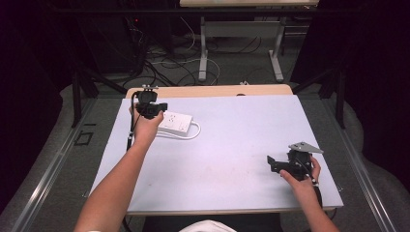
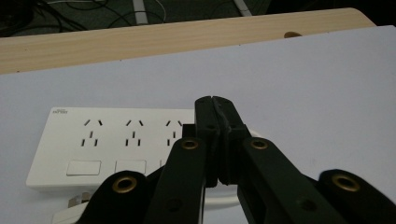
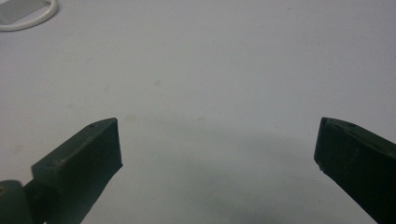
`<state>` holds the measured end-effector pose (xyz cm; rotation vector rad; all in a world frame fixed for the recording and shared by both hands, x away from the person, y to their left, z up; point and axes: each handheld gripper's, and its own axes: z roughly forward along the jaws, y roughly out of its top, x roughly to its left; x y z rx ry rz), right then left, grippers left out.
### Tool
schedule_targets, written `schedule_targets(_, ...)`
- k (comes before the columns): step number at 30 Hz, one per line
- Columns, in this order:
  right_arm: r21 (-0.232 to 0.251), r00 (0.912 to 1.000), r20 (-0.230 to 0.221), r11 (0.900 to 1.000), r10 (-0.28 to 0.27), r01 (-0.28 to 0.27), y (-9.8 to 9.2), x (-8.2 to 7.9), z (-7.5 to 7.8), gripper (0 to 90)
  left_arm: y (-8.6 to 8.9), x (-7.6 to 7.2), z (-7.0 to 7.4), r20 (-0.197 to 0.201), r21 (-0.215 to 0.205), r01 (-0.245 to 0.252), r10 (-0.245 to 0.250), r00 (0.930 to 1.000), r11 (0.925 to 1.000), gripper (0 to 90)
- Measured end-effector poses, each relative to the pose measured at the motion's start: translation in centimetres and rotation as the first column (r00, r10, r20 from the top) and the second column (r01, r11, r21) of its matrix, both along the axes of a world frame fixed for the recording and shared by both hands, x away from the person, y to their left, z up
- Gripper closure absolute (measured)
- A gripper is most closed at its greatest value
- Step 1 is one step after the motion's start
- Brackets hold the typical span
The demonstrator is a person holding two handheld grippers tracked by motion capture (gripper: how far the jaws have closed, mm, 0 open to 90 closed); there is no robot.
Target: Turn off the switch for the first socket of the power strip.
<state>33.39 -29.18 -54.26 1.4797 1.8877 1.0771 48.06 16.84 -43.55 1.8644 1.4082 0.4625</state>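
Observation:
A white power strip point(image 1: 175, 121) lies at the far left of the pale mat point(image 1: 232, 145), its white cable point(image 1: 193, 133) looped beside it. In the left gripper view the strip point(image 2: 112, 140) shows three sockets and a row of switches. My left gripper point(image 1: 151, 109) hovers just over the strip's left end, and its jaws point(image 2: 212, 101) are shut tight with nothing visible between them. My right gripper point(image 1: 274, 163) is held near the front right of the mat. It is open wide point(image 3: 217, 140) over bare mat, far from the strip.
The wooden tabletop point(image 1: 208, 91) shows as a strip behind the mat. Beyond it, another table's legs point(image 1: 203, 53) and tangled floor cables point(image 1: 164, 63) stand in the dark room. A loop of white cable point(image 3: 28, 16) sits in the top left corner of the right gripper view.

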Motion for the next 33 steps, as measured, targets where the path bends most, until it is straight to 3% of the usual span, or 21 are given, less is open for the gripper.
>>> schedule_targets(17,-0.001,1.0000,-0.002,1.000,0.004,-0.004,0.0,0.1,-0.1,0.7,-0.6,1.9,-1.4,-0.066,0.048,-0.026,0.029,0.9974,0.9985,90.0)
schedule_targets(18,0.004,1.0000,-0.005,1.000,0.003,-0.003,0.0,0.1,-0.1,0.7,-0.5,2.0,-1.4,-0.084,0.051,-0.026,0.030,0.9960,0.9984,90.0)
schedule_targets(27,0.001,0.9999,-0.009,1.000,0.009,-0.009,0.0,0.1,-0.2,1.3,-0.4,2.7,-2.3,-0.095,0.076,-0.042,0.049,0.9942,0.9962,90.0)
schedule_targets(30,0.002,0.9999,-0.008,1.000,0.010,-0.010,0.0,0.1,-0.2,1.4,-0.3,2.9,-2.6,-0.114,0.056,-0.042,0.048,0.9924,0.9976,90.0)
schedule_targets(33,0.003,0.9999,-0.009,1.000,0.010,-0.010,0.0,0.2,-0.3,1.4,-0.2,3.1,-3.0,-0.122,0.066,-0.041,0.049,0.9913,0.9969,90.0)
